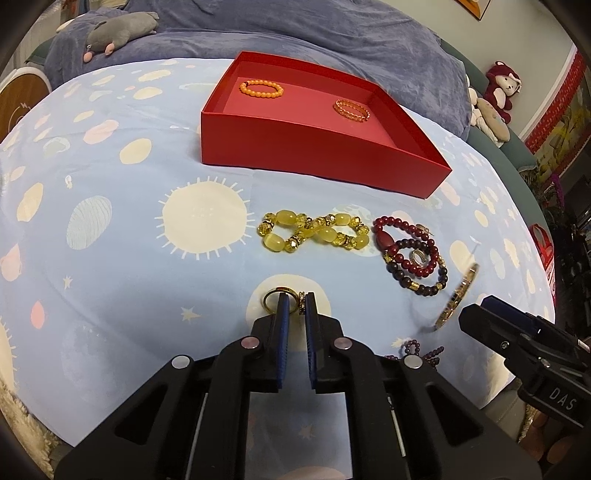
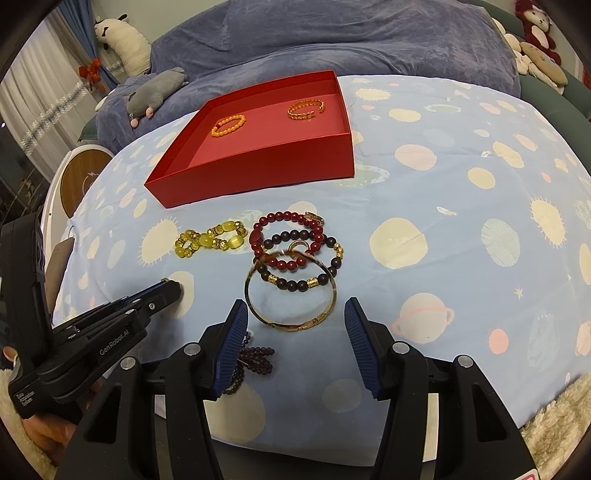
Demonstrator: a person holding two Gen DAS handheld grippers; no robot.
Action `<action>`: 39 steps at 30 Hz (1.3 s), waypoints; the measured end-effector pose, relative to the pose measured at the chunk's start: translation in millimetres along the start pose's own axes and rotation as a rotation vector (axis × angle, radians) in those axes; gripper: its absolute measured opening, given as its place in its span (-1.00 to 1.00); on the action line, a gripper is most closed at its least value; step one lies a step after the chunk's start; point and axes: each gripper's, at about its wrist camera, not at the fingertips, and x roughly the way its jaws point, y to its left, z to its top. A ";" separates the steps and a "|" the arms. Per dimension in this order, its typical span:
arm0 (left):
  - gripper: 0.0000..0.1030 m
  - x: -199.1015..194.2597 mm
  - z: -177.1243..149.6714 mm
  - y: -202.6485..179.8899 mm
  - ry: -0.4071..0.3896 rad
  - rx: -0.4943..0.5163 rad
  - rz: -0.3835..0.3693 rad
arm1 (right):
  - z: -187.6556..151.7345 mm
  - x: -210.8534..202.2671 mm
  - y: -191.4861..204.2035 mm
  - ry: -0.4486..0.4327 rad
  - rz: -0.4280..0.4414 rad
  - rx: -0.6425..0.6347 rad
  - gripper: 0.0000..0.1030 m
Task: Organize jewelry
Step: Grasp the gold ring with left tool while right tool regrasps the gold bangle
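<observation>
My left gripper (image 1: pixel 295 301) is shut on a small studded ring (image 1: pixel 302 303) standing upright between its pads. One fingertip overlaps a plain gold ring (image 1: pixel 269 297) beside it. My right gripper (image 2: pixel 297 314) is open. A gold bangle (image 2: pixel 291 325) sits just ahead between its fingertips, its far side over the red and dark bead bracelets (image 2: pixel 295 262), and I see no pad touching it. A yellow bead bracelet (image 1: pixel 314 230) lies twisted on the cloth. The red box (image 1: pixel 314 147) holds an orange bead bracelet (image 1: pixel 261 89) and a gold chain bracelet (image 1: pixel 351 109).
A purple bead string (image 2: pixel 255 360) lies under my right gripper's left finger. A folded blue blanket (image 1: pixel 295 33) and a grey plush toy (image 1: pixel 118 31) sit behind the box. More plush toys (image 1: pixel 498 92) are at the far right. The bed's edge runs close below both grippers.
</observation>
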 end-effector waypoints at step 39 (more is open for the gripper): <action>-0.93 -27.9 9.2 1.8 -0.053 -0.039 -0.058 | 12.9 4.3 3.8 -0.031 -0.027 -0.031 0.09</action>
